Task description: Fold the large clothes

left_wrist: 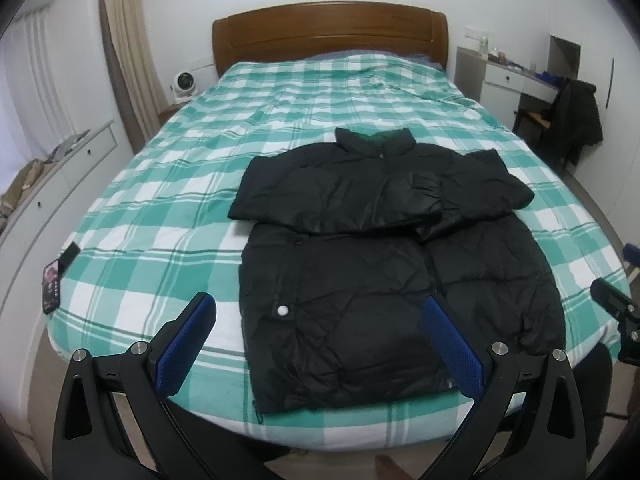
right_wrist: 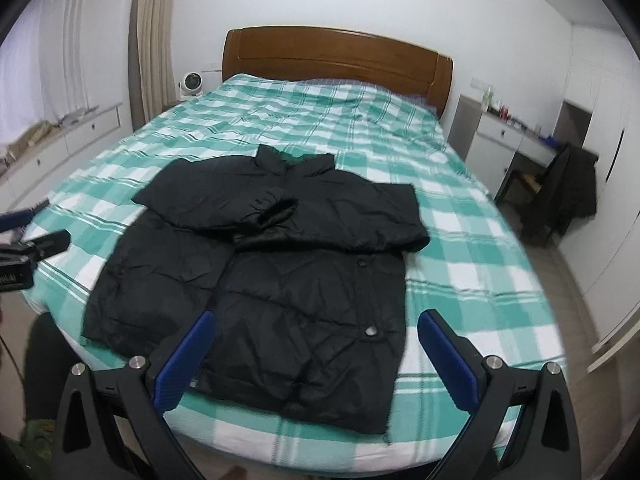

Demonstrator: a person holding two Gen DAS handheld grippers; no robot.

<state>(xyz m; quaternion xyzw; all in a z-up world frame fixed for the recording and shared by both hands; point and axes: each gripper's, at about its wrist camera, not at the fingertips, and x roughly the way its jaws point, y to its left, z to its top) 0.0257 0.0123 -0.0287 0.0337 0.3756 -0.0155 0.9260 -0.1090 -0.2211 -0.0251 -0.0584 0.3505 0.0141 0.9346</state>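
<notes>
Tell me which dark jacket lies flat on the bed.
The black puffer jacket spread on the checked bed, sleeves folded across; the other dark coat hangs over a chair.

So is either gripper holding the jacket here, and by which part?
Nothing is held. The left gripper and right gripper are both open above the black jacket on the bed.

Left wrist view: right tool (left_wrist: 616, 312) cut off by the frame edge; its fingers' spacing cannot be judged. Items on the far bench (left_wrist: 516, 70) too small to identify. Bed (left_wrist: 160, 184) foot edge partly hidden behind the left tool (left_wrist: 316, 316). Right wrist view: left tool (right_wrist: 36, 252) cut off at the edge and blurred. Jacket (right_wrist: 280, 280) cuffs folded under, not visible.
</notes>
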